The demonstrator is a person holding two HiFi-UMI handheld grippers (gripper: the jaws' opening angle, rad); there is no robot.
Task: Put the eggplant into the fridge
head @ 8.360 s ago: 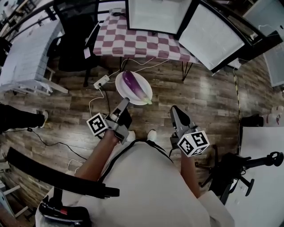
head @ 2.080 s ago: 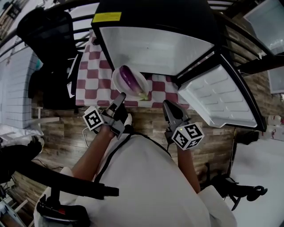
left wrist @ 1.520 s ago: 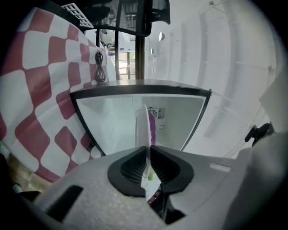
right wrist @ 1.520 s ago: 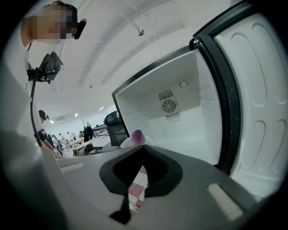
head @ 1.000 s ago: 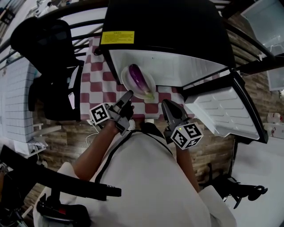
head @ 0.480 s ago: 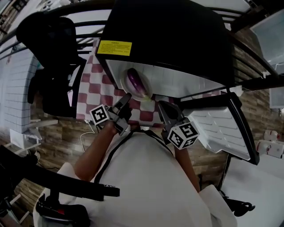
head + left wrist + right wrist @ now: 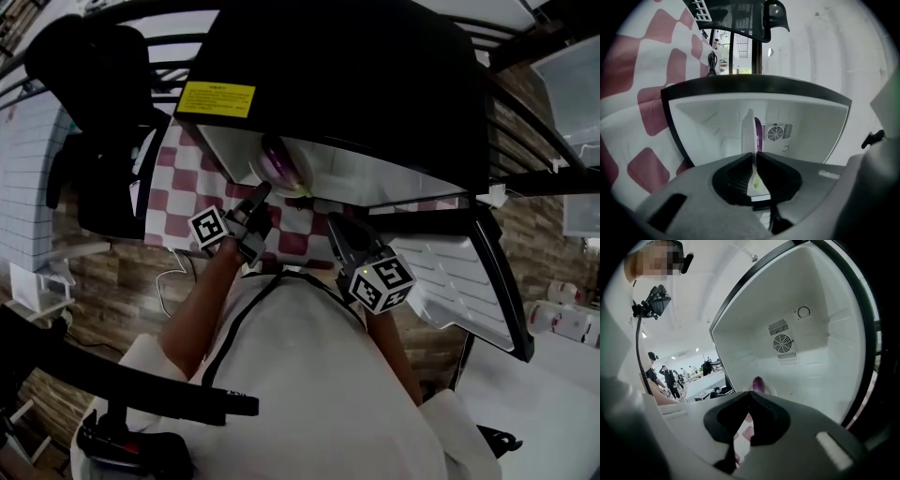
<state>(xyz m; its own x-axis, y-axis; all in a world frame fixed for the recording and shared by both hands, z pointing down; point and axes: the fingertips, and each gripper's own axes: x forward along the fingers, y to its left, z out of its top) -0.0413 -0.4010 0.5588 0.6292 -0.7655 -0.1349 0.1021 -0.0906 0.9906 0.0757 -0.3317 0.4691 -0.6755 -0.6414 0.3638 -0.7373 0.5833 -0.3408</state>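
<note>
Eggplant [image 7: 277, 157] lies on a white plate [image 7: 265, 174] at the mouth of the fridge [image 7: 347, 75], just inside the open front and under the black top. Whether the plate rests on the fridge floor cannot be told. Judged outstanding: set the plate down inside the fridge, release it, withdraw, and probably close the fridge door [image 7: 459, 281].

Left gripper [image 7: 255, 199]: jaws almost together, clamped on the plate's rim, which stands edge-on between them.

Right gripper [image 7: 335, 232]: jaws together, nothing between them, positioned just outside the fridge opening.
</note>
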